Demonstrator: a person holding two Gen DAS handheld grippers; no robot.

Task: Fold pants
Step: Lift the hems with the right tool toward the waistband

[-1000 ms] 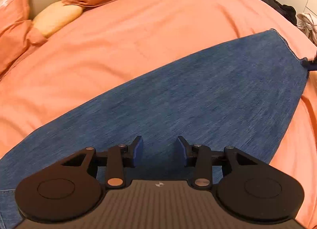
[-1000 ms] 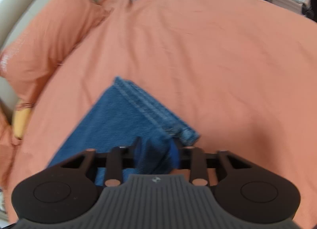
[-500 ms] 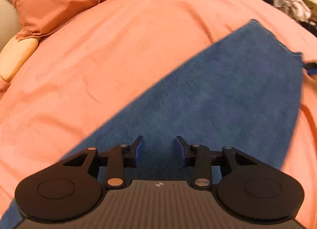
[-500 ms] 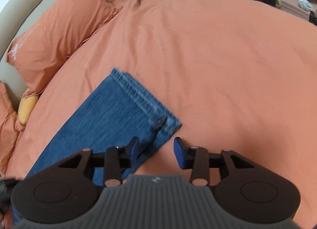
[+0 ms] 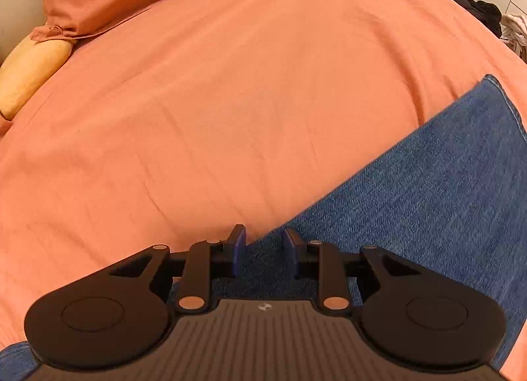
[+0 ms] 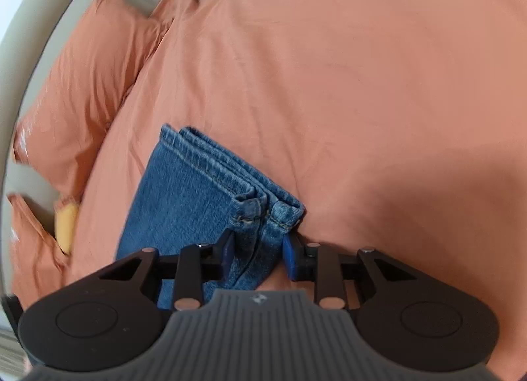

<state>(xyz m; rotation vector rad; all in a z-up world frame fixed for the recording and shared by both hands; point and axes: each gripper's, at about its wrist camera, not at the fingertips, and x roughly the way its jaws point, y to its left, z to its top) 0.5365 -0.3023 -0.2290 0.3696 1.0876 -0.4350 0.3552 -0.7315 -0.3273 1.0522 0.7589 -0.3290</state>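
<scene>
Blue denim pants (image 6: 184, 203), legs stacked, lie flat on the orange bed cover (image 6: 362, 84), hems pointing toward the pillow end. Right tool (image 6: 257, 252) straddles the near hem corner, jaws part open and just been closing, pads apparently not yet pressing the cloth. Left tool (image 5: 263, 249), also narrowing, sits over the long edge of the pants (image 5: 411, 200), gripping nothing. Risks: right tool may catch one layer only, so the legs split on lifting; left may pinch cover with the denim.
</scene>
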